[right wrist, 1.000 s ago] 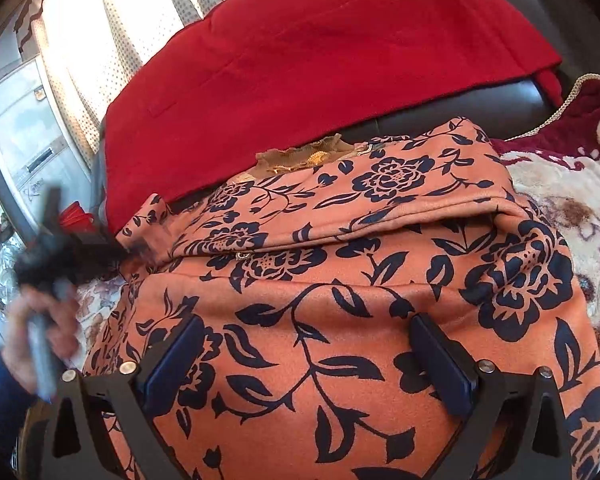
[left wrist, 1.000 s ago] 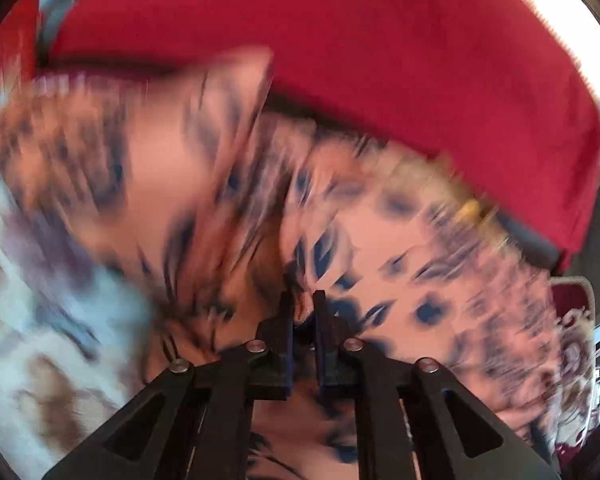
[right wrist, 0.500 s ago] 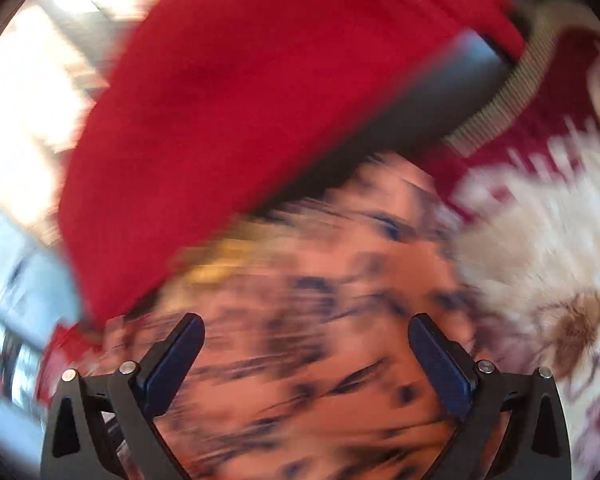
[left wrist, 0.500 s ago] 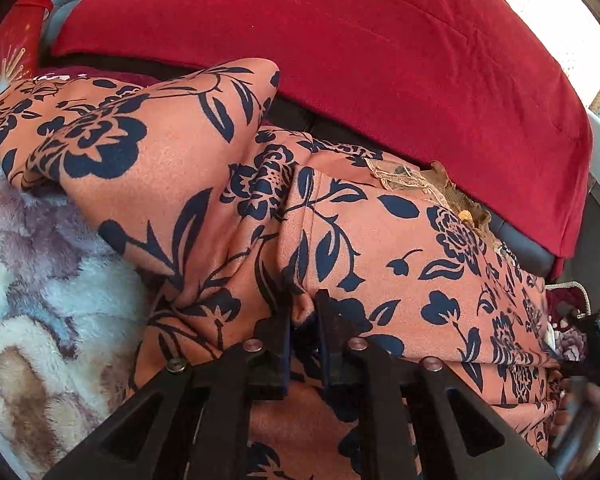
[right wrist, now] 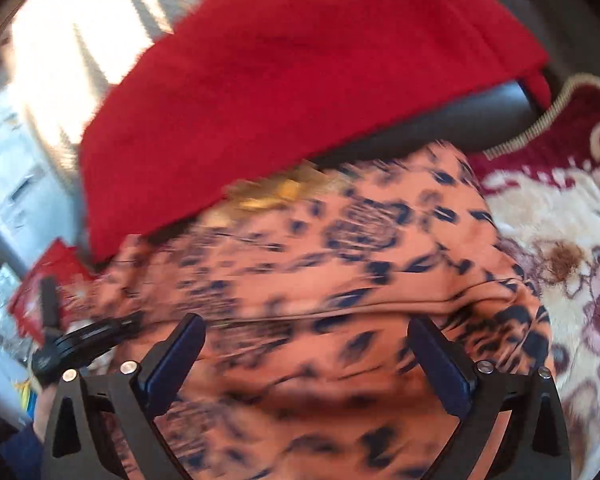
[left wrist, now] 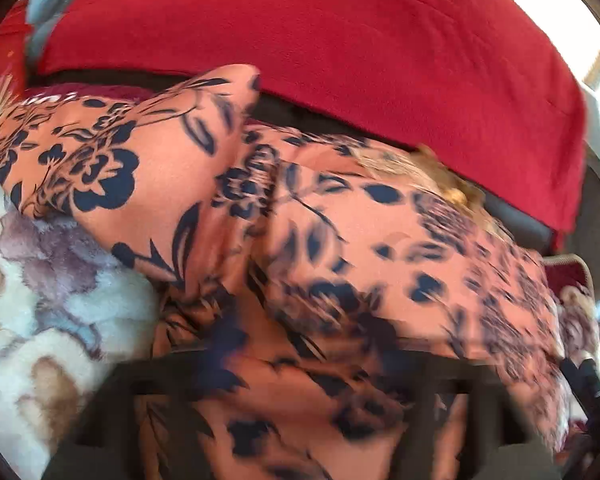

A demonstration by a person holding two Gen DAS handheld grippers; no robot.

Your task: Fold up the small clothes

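An orange garment with dark blue flowers (left wrist: 340, 240) lies folded on a plush blanket, one sleeve (left wrist: 132, 160) lying out to the left. My left gripper (left wrist: 292, 392) is blurred at the bottom of the left wrist view. Its jaws are opening wide, and the cloth lies under them with neither pad pressing it. In the right wrist view the same garment (right wrist: 340, 264) fills the middle. My right gripper (right wrist: 306, 344) hovers open above its near part with nothing held. The left gripper (right wrist: 80, 340) also shows there at the left edge, held by a hand.
A red cushion (left wrist: 340, 40) leans on a dark sofa back (right wrist: 440, 120) right behind the garment. The cream and maroon floral blanket (right wrist: 560, 240) spreads to the right and also to the left (left wrist: 40, 300). Bright curtains (right wrist: 80, 32) hang at the far left.
My left gripper was shut on a fold of the garment; its jaws have now spread apart and let the cloth go. The right gripper swung sideways and back, staying open.
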